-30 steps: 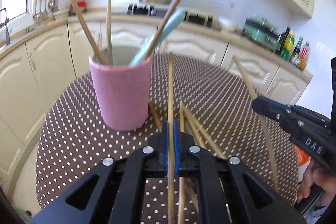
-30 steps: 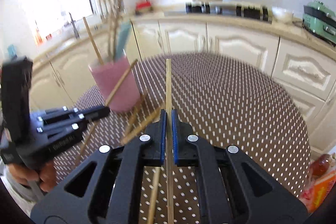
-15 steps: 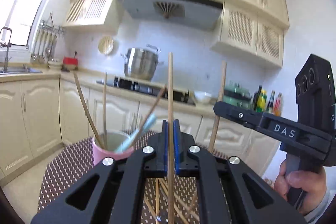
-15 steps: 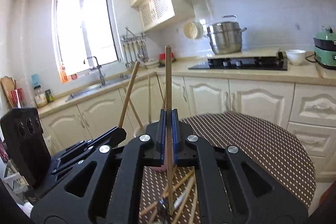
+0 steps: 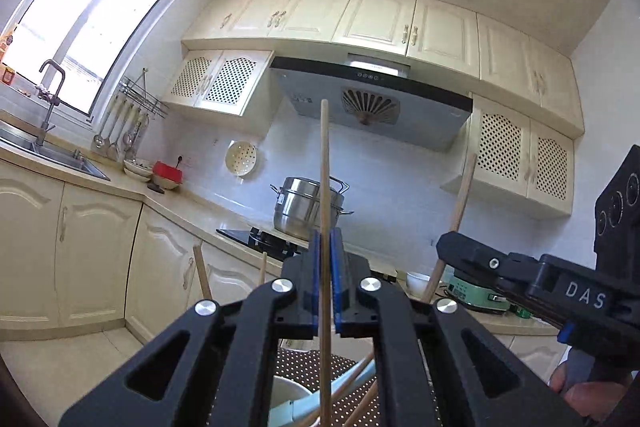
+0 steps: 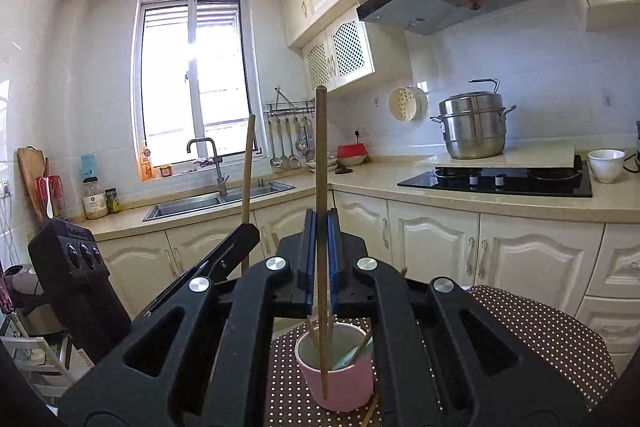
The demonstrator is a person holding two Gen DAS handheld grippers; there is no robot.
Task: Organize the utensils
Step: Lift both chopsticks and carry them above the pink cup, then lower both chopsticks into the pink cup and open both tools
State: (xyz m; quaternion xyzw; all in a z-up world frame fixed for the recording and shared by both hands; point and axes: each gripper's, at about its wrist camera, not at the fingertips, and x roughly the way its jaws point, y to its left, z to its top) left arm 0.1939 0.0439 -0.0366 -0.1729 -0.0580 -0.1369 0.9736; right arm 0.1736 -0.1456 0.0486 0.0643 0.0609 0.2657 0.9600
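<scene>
My left gripper [image 5: 326,239] is shut on a pale wooden chopstick [image 5: 325,163] that stands upright. The right gripper [image 6: 321,219] is shut on a darker chopstick [image 6: 321,147], also upright, whose lower end hangs in front of the pink cup [image 6: 344,383]. The cup stands on the brown dotted table [image 6: 520,339] and holds a light blue utensil [image 6: 358,351] and wooden sticks. In the left wrist view the right gripper [image 5: 442,247] shows at the right with its chopstick [image 5: 460,195]. In the right wrist view the left gripper [image 6: 250,233] shows at the left with its stick [image 6: 249,167].
A cream counter runs behind the table, with a black hob [image 6: 496,181], a steel pot [image 6: 472,127] and a sink [image 6: 216,197] under the window. A range hood [image 5: 372,107] hangs above. A loose chopstick [image 6: 370,415] lies by the cup's foot.
Both grippers have risen off the table and tipped up towards level, each carrying its chopstick. The views swung from the tabletop to the cabinets, and the cup dropped to the bottom of both.
</scene>
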